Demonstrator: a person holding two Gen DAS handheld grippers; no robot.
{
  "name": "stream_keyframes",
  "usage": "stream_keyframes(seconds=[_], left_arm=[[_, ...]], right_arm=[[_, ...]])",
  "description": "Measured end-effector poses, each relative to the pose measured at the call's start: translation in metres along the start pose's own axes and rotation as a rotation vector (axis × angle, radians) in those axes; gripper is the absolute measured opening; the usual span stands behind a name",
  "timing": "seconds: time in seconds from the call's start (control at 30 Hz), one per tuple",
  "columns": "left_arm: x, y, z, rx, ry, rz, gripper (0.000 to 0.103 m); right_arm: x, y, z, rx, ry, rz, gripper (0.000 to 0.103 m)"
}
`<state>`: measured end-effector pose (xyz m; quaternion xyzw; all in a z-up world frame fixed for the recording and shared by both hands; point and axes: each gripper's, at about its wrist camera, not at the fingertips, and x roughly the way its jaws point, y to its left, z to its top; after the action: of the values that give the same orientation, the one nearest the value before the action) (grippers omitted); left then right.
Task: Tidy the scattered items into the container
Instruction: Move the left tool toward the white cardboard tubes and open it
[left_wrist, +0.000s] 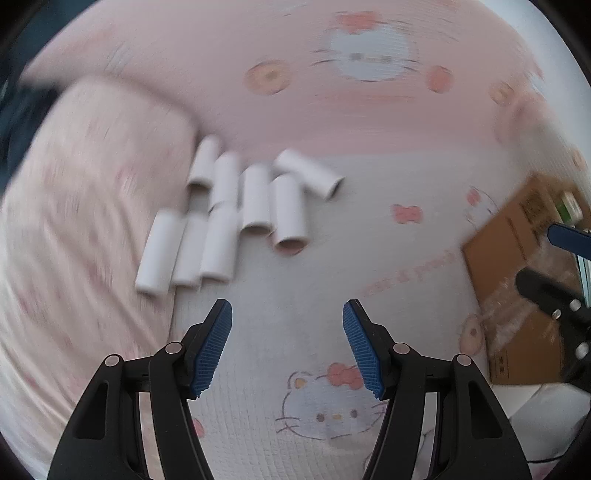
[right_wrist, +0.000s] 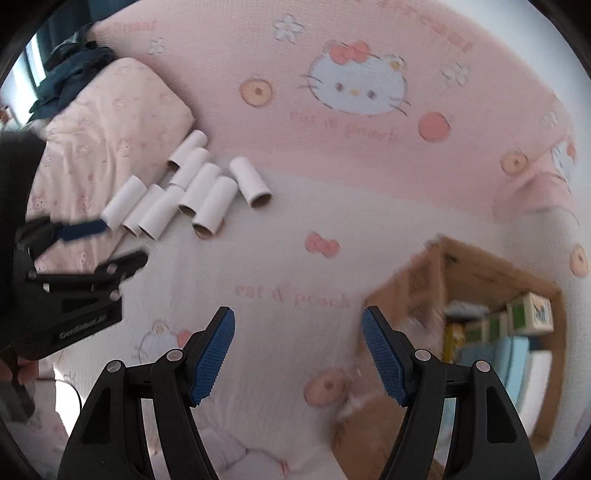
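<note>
item: white cardboard tubes, about eight, lying on their sides in a loose cluster on the pink-and-white cat-print bedspread, beside a pale pink pillow; most lie roughly parallel and touching, one rests at an angle at the far right of the group (likely just where it rolled to). item: cardboard box, open, set on the bedspread to the right and well apart from the tubes, presumably the container, placed within the right hand's reach. item: left gripper, blue-padded fingers spread wide, holding nothing, pointed at the near end of the cluster, which reads as lining up for a first pick. item: right gripper, jaws likewise wide and holding nothing, hanging over bare bedspread between tubes and box. view notes: the right wrist view looks into the box, showing coloured blocks and pale blue items already inside, plus dark clothing behind the pillow; the left wrist view shows only the box's outer flap and is motion-blurred, yet gives the closer, more head-on line to the tubes.
</note>
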<state>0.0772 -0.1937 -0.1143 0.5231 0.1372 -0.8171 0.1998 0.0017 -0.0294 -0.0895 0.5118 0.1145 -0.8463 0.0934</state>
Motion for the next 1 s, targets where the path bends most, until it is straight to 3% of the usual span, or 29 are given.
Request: stream_keyframes(seconds=[0.23, 0.4, 0.57, 0.77, 1.0], left_arm=[[0.029, 0.069, -0.011, -0.328, -0.034, -0.155, 0.066], [0.053, 0.085, -0.013, -0.455, -0.079, -0.25, 0.059], [0.077, 0.081, -0.011, -0.502, -0.087, -0.284, 0.053], [0.095, 0.065, 0.003, -0.397, -0.121, -0.211, 0.045], [0.114, 0.08, 0.027, -0.417, -0.143, -0.245, 0.045]], right_arm=[[0.027, 0.032, -0.002, -0.02, -0.23, 0.074, 0.07], [0.051, 0.044, -0.014, 0.086, -0.417, 0.158, 0.071], [0.094, 0.042, -0.018, 0.251, -0.356, 0.219, 0.073], [0.125, 0.037, -0.008, 0.278, -0.328, 0.178, 0.073], [0.161, 0.037, 0.002, 0.377, -0.247, 0.213, 0.073]])
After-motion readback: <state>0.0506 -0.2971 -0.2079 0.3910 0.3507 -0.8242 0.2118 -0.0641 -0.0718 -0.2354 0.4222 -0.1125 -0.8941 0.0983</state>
